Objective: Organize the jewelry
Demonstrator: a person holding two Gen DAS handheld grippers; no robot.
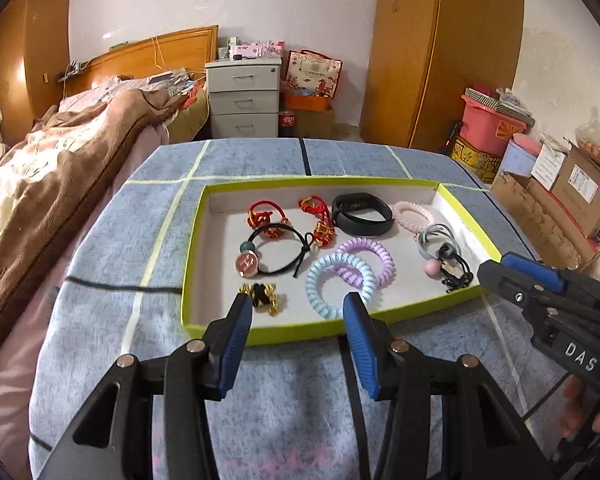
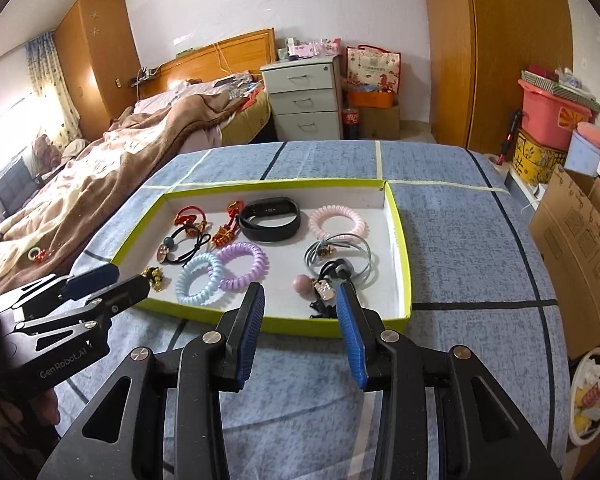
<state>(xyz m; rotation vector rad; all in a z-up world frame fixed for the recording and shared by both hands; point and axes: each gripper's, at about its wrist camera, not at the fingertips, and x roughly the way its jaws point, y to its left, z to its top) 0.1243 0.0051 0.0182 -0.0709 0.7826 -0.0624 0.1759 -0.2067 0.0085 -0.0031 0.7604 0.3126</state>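
1. Jewelry all inside a shallow tray (image 1: pixel 190 264) with lime-green walls, centre of both views, resting on a blue-clothed bench (image 1: pixel 100 320).
2. Left claw (image 1: pixel 298 304) spread and empty, hovering at the tray's near wall, low centre of the left view — gold-and-black charm (image 1: pixel 262 298) just past its left finger.
3. Right claw (image 2: pixel 300 298) likewise spread, holding nothing, above the near wall over the black tie (image 2: pixel 324 292) with its pink bead.
4. Coil ties — blue (image 1: pixel 334 280), purple (image 1: pixel 366 258), pink (image 1: pixel 414 212) — likely light, springy, a bit slick; best pinched across one side of the ring, not through the hole. Blue and purple overlap, so lifting one may drag the other.
5. Red cord pieces (image 1: pixel 266 218) and black elastic (image 1: pixel 276 250) soft and limp; probably prone to snagging, since they touch. Firmest hold on the round pendant or a knot.
6. Black band (image 1: pixel 362 214) stiffest thing there, likely heaviest though still light; grip across the strap edge.
7. Grey tie (image 1: pixel 434 238) and black tie tangled near the tray's right wall — risk of both coming up together.
8. Walls low, so entry from above easy; little bare floor except the tray's left strip and far-left corner.
9. Open cloth all round the tray; bench edges curve away at left and right, with the bed (image 1: pixel 40 168) close on the left.
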